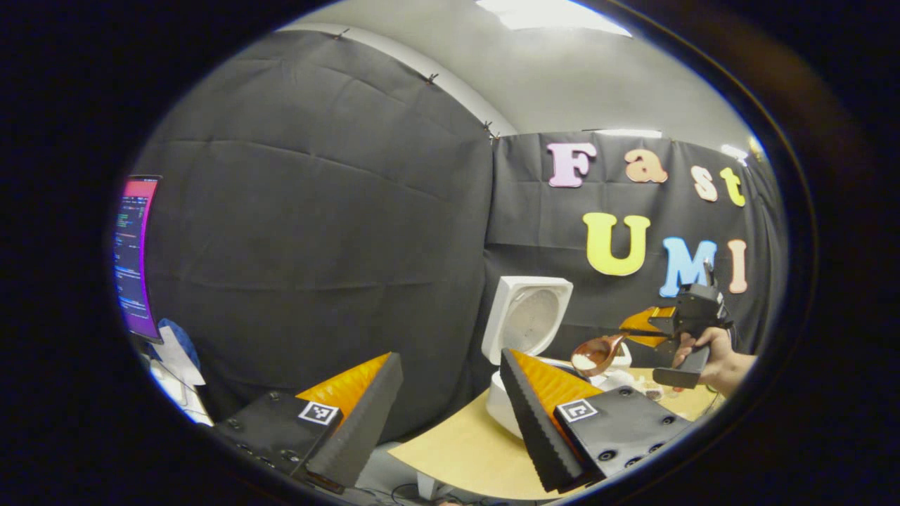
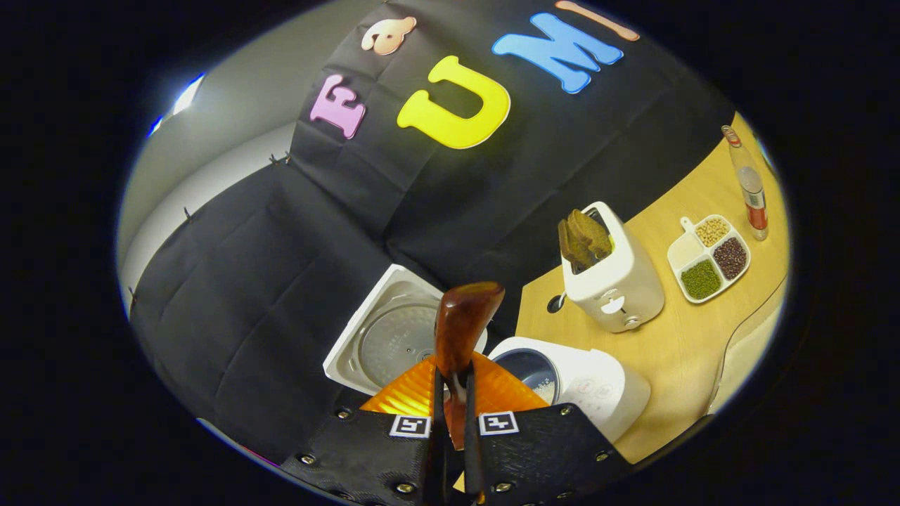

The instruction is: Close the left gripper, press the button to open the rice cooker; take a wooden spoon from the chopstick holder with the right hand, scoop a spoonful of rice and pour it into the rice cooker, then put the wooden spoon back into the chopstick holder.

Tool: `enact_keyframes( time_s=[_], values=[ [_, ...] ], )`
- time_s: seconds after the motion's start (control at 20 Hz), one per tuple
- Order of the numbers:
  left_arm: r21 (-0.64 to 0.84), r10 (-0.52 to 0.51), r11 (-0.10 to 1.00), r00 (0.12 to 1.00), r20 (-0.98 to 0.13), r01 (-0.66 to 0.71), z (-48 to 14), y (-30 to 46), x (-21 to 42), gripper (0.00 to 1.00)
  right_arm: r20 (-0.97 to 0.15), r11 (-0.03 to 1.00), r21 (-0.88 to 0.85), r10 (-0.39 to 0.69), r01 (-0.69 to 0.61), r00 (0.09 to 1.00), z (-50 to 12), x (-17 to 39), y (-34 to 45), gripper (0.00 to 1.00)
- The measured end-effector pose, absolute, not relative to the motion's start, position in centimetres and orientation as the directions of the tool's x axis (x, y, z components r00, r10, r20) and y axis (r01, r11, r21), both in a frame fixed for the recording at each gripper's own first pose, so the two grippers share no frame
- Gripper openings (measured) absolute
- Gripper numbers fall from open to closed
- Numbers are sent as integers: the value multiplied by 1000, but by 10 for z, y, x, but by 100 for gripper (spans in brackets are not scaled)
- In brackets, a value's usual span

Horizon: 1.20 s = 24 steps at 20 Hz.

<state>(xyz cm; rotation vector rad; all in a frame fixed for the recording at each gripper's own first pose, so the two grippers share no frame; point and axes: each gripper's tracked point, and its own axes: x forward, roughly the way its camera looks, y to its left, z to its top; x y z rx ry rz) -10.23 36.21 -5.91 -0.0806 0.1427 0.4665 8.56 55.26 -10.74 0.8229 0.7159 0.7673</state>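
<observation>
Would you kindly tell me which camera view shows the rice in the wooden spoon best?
The left gripper view: the wooden spoon faces it, with white rice visible in its bowl. The right gripper view shows the spoon's back, clamped in the right claw, so its rice is hidden.

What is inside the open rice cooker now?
In the right gripper view the rice cooker stands open, its lid raised. Inside is a dark inner pot with a few white grains of rice at the bottom. The right gripper and the spoon cover the pot's left part.
</observation>
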Motion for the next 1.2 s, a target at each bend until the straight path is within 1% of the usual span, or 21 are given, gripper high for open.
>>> enact_keyframes(
  time_s=[0.15,0.2,0.25,0.3,0.45,0.5,0.55,0.6,0.65,0.8,0.85,1.0,1.05,1.2],
  values=[
    [-31,470,876,867,-165,-481,-65,372,-112,99,-285,518,768,803,-375,524,-126,84,573,11],
    [-29,478,872,862,-168,-489,-65,370,-110,97,-297,535,743,801,-401,519,-131,83,578,11],
    [-27,486,867,857,-172,-497,-67,372,-110,97,-308,551,716,801,-429,513,-137,80,583,10],
    [-25,494,863,851,-178,-505,-71,375,-111,99,-320,566,684,800,-461,507,-142,77,586,11],
    [-23,513,850,837,-190,-527,-79,379,-114,99,-349,618,560,780,-552,519,-151,78,590,10],
    [-24,517,847,834,-194,-531,-82,380,-115,97,-351,630,514,774,-582,528,-151,78,590,10],
    [-25,520,845,831,-196,-534,-83,382,-115,99,-348,636,470,771,-612,534,-151,79,590,10],
    [-25,522,843,829,-198,-537,-83,382,-120,97,-343,638,428,770,-640,538,-151,79,591,10],
    [-26,526,841,826,-202,-541,-84,383,-125,97,-335,636,389,772,-667,540,-150,79,591,10],
    [-37,524,838,823,-218,-544,-89,384,-130,97,-310,628,223,771,-746,556,-146,81,598,11],
    [-37,523,839,824,-218,-543,-89,384,-130,99,-303,624,162,769,-764,564,-143,81,598,10],
    [-21,529,839,824,-204,-544,-88,384,-128,99,-273,609,16,766,-793,582,-136,80,603,11],
    [-20,530,838,823,-202,-545,-87,384,-128,97,-266,604,-25,764,-796,588,-134,80,605,11],
    [-29,529,838,824,-204,-545,-87,383,-130,99,-231,590,-165,756,-790,613,-125,80,601,11]
  ],
)
